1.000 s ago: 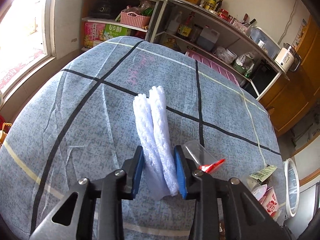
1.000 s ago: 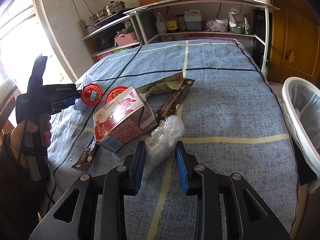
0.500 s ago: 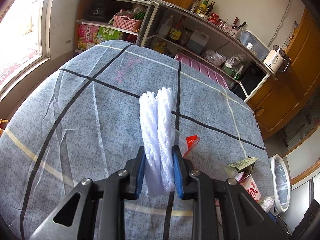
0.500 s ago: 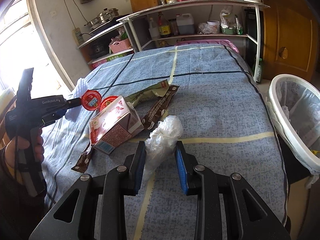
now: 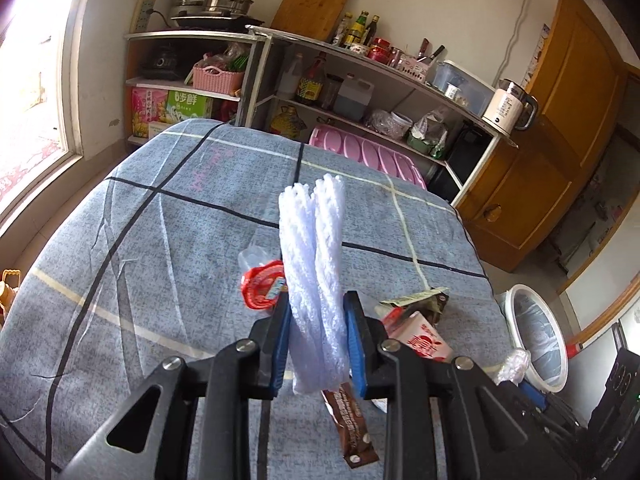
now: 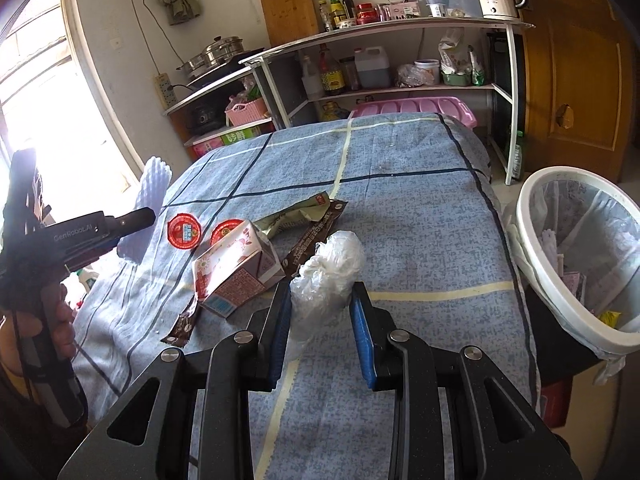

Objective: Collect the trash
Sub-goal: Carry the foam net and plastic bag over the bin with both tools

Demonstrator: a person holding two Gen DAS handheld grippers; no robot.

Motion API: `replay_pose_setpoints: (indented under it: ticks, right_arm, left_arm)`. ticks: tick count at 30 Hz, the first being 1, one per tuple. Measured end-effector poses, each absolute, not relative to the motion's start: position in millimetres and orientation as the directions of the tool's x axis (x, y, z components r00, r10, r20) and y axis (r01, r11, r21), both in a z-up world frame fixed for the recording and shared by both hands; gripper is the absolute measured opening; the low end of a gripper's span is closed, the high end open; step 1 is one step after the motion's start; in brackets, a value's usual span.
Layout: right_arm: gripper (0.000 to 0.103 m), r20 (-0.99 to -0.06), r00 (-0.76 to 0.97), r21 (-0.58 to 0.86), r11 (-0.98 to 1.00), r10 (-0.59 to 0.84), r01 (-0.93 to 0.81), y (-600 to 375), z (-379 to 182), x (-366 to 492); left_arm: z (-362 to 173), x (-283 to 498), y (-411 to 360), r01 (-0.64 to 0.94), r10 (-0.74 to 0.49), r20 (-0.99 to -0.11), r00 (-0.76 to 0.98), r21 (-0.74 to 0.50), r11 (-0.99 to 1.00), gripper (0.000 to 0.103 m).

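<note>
My left gripper is shut on a white foam net sleeve and holds it above the table. The sleeve also shows in the right wrist view. My right gripper is shut on a crumpled clear plastic bag, lifted above the table. On the blue checked tablecloth lie a pink milk carton, two red-lidded cups, a green wrapper and brown wrappers. A white bin with a liner stands at the right of the table.
Shelves with bottles, pots and a pink basket stand behind the table. A wooden door is at the right. A window is at the left. The bin also shows in the left wrist view.
My left gripper has lifted the foam sleeve and swung right toward the trash pile. My right gripper has lifted the plastic bag and moved toward the bin.
</note>
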State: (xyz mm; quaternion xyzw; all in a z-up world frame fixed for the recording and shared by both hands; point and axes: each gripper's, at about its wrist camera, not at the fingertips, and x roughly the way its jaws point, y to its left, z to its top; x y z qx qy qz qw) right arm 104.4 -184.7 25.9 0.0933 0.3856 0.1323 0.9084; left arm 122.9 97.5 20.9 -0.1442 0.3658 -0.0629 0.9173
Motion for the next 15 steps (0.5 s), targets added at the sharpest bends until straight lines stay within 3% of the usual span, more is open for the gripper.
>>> replay_pose_setpoints:
  ticks: [3,15]
  right_arm:
    - [0.031,-0.665,0.678,0.273,0.947,0.313,-0.169,-191.1,30.6,100.7]
    - [0.031,-0.634,0.722,0.280,0.953,0.277,-0.120,-231.6,44.4,88.5]
  left_arm:
    - [27.8,116.4,74.8,0.044,-0.198,-0.652,0.732,-0.245,0.968,0.027]
    - [33.9,99.3,2.9,0.186,-0.252,-0.654,0.714,-0.171,0.968,0.027]
